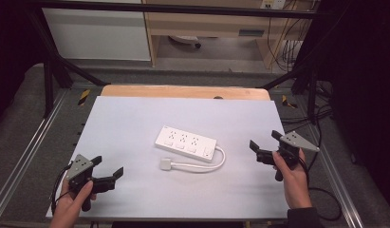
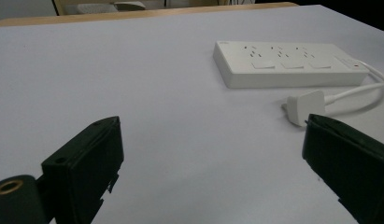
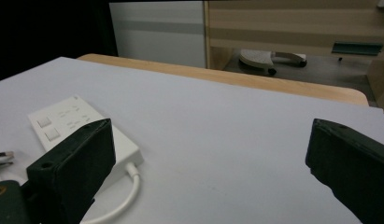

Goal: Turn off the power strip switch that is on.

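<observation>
A white power strip (image 1: 186,143) lies in the middle of the pale grey table (image 1: 135,118), with three sockets and switches on top. Its white cable (image 1: 216,161) loops back to a white plug (image 1: 165,164) lying just in front of it. My left gripper (image 1: 107,167) is held at the front left of the table, open, with nothing between its jaws. My right gripper (image 1: 264,141) hovers at the right edge, open and empty too. From the left gripper view the strip (image 2: 285,63) and plug (image 2: 305,107) lie ahead to the right. The right gripper view shows the strip (image 3: 82,135) at the left.
A wooden table edge (image 1: 183,91) runs along the far side. Black frame bars (image 1: 55,61) stand around the table, and cables (image 1: 320,118) trail on the floor at the right. Shelving and a white panel (image 3: 157,32) lie beyond.
</observation>
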`<action>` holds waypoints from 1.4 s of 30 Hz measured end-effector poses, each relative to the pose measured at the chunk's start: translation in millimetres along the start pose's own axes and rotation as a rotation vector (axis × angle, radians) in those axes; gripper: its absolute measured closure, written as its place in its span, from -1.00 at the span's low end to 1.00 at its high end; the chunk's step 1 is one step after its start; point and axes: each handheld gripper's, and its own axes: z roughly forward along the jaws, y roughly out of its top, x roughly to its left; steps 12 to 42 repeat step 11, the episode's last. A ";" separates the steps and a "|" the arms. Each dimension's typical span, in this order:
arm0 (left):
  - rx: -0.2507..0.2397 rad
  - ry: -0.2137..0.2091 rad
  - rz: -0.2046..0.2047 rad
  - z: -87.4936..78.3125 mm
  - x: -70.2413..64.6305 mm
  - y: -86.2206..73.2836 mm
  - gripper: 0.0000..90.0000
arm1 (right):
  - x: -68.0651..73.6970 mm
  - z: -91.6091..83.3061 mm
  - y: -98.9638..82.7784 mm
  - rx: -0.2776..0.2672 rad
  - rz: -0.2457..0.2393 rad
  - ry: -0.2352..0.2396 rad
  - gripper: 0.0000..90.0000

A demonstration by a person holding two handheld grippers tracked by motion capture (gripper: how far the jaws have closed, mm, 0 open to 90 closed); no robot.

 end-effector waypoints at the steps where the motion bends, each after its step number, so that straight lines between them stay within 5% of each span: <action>1: 0.001 -0.001 0.001 0.1 -0.2 0.0 -0.88 | -2.1 0.4 -5.1 0.007 0.001 -0.010 -0.95; 8: 0.001 -0.004 0.006 0.1 -0.8 0.4 -0.88 | -4.1 7.2 -32.1 0.068 0.004 -0.017 -0.93; 11: 0.004 -0.008 0.007 0.3 -1.4 0.4 -0.88 | -1.4 14.8 -43.3 0.147 -0.017 -0.004 -0.93; 42: 0.004 -0.008 0.007 0.3 -1.4 0.4 -0.88 | -1.4 14.8 -43.3 0.147 -0.017 -0.004 -0.93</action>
